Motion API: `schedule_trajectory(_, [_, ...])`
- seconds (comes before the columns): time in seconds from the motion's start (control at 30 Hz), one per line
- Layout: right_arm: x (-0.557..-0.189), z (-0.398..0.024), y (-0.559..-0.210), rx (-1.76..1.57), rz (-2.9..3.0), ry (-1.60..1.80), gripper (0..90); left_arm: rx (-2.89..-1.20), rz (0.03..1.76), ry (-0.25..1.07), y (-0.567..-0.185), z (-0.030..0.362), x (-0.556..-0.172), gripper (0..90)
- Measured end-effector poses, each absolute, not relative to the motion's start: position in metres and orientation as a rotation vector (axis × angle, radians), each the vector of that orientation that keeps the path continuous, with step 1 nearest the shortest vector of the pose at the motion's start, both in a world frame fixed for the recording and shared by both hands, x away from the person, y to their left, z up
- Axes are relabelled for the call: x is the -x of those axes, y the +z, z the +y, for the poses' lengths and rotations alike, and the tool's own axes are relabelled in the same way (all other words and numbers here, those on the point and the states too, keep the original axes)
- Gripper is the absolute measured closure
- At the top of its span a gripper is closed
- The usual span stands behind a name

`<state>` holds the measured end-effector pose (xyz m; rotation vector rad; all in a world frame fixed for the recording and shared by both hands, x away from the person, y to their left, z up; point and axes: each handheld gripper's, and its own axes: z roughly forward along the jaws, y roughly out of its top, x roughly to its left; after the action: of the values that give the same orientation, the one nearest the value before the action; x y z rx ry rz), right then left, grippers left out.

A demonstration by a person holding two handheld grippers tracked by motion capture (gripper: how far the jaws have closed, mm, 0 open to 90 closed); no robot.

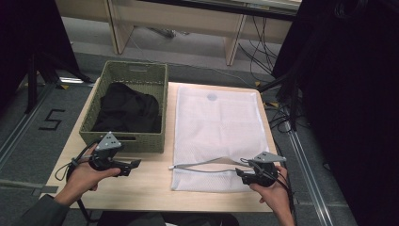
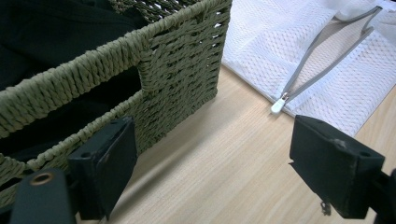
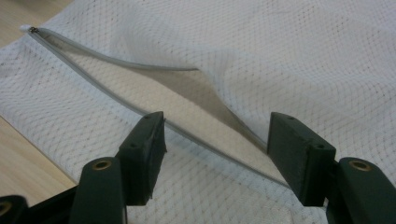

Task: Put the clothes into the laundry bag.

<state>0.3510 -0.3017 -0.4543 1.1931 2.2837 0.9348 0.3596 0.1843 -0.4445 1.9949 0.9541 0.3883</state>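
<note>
The white mesh laundry bag (image 1: 216, 127) lies flat on the table (image 1: 141, 183), zipper (image 3: 140, 88) half open, beside the wicker basket (image 1: 155, 80) of black clothing (image 1: 124, 110). Both the left gripper (image 1: 134, 165) and right gripper (image 1: 241, 175) have jaws spread, holding nothing. The risk is probably the right one pinching both mesh layers, keeping the opening shut.

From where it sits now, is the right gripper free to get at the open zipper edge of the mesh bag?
Probably yes. The right gripper is open, just short of the mesh bag, and the gaping zipper edge lies straight ahead of its jaws with nothing between. The basket stands well off to the side.
</note>
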Motion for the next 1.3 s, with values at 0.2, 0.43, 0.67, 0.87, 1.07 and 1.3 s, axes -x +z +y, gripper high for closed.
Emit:
schedule_trajectory(0.2, [-0.352,-0.301,-0.455,-1.21,2.282,0.916,38.5,-1.997,0.95,0.393,-0.445,0.184,-0.36,15.0])
schedule_trajectory(0.43, [-0.37,-0.298,-0.46,-1.159,2.289,0.785,39.0,-2.018,0.932,0.395,-0.444,0.184,-0.361,15.1])
schedule_trajectory(0.67, [-0.39,-0.286,-0.467,-1.059,2.337,0.744,38.8,-2.023,0.941,0.395,-0.445,0.184,-0.361,15.1])
schedule_trajectory(0.87, [-0.406,-0.264,-0.478,-0.989,2.402,0.7,39.0,-2.028,0.935,0.398,-0.446,0.184,-0.362,15.0])
schedule_trajectory(1.07, [-0.42,-0.257,-0.488,-1.006,2.421,0.633,41.7,-2.024,0.948,0.384,-0.446,0.183,-0.361,15.1])
schedule_trajectory(1.3, [-0.44,-0.251,-0.486,-0.938,2.427,0.611,78.0,-2.032,0.941,0.385,-0.446,0.184,-0.362,15.1])
